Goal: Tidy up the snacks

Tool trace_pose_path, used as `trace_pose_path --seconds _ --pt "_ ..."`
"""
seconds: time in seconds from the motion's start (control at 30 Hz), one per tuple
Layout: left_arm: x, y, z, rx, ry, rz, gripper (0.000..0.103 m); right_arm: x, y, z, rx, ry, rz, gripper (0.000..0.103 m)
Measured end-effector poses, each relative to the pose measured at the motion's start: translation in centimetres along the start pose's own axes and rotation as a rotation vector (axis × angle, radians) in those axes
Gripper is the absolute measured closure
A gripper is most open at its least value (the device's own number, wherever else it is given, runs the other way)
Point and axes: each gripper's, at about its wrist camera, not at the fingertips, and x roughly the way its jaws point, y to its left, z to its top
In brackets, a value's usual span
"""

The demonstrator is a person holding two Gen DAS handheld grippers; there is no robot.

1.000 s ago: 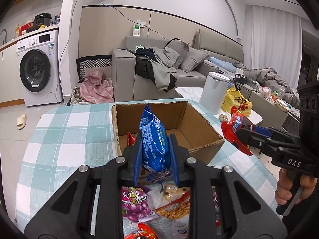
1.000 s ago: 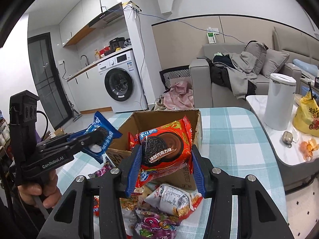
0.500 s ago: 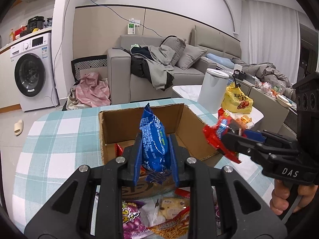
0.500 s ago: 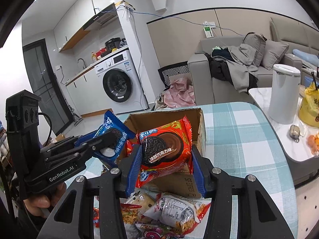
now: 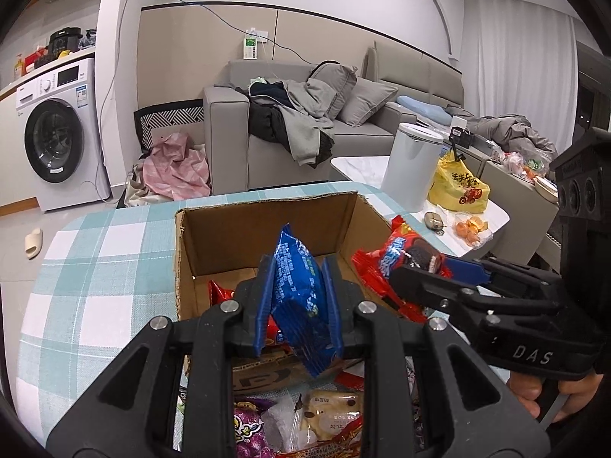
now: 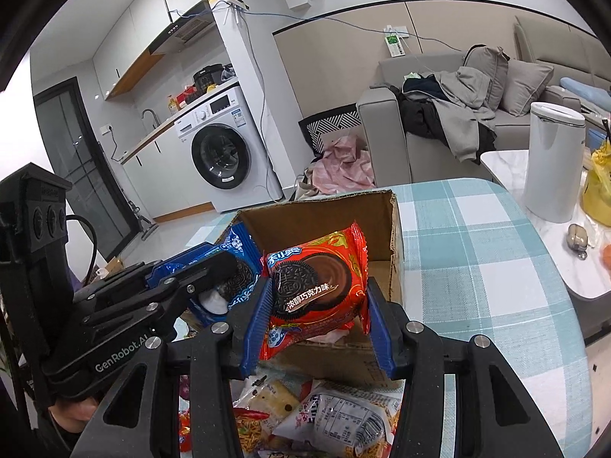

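Observation:
My left gripper [image 5: 299, 305] is shut on a blue Oreo packet [image 5: 301, 305] and holds it over the near edge of an open cardboard box [image 5: 267, 240]. My right gripper [image 6: 315, 313] is shut on a red Oreo packet [image 6: 317, 286] and holds it at the box's [image 6: 393, 236] near right side. In the left wrist view the right gripper [image 5: 420, 274] and its red packet [image 5: 393, 255] hang by the box's right wall. In the right wrist view the left gripper [image 6: 214, 271] holds the blue packet [image 6: 236, 267] just left of the red one. A red packet [image 5: 219, 292] lies inside the box.
Several loose snack packets [image 5: 305, 416] lie on the checked tablecloth [image 5: 95, 267] in front of the box, also in the right wrist view [image 6: 324, 416]. Beyond the table are a white bin [image 5: 410, 168], a low marble table [image 6: 508, 168], a grey sofa and a washing machine.
Both grippers have moved forward and inward with their packets, from above the loose pile to the box. The two packets now sit close together at the box's near side.

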Motion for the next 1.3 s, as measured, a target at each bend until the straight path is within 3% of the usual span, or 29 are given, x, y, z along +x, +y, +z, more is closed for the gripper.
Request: trace_pose_path --seconds 0.1,0.13,0.2,0.33,0.4,0.5,1.3 --pt "0.0 -0.1 0.0 0.005 0.014 0.005 0.08 0.1 0.3 0.1 -0.01 -0.001 -0.011 0.05" --pt "-0.1 -0.1 -0.1 0.009 0.02 0.008 0.075 0.0 0.4 0.1 -0.017 -0.006 -0.015 0.05" --pt "-0.4 -0.1 -0.3 0.006 0.031 0.003 0.059 -0.4 0.6 0.1 -0.034 -0.01 -0.027 0.045" --pt "-2.0 0.4 -0.8 -0.01 0.011 0.045 0.02 -1.5 0.5 0.0 -0.037 -0.021 -0.03 0.019" --pt "-2.9 1.1 -1.1 -0.046 -0.007 0.058 0.013 -2.0 0.1 -0.2 -0.018 -0.012 -0.032 0.003" --pt "-4.1 1.9 -1.5 -0.076 -0.012 0.084 0.001 -2.7 -0.3 -0.7 0.001 -0.006 -0.026 0.001" --pt "-13.0 3.6 -7.8 -0.076 -0.048 0.143 0.001 -5.9 0.8 -6.1 -0.077 0.061 -0.038 0.0"
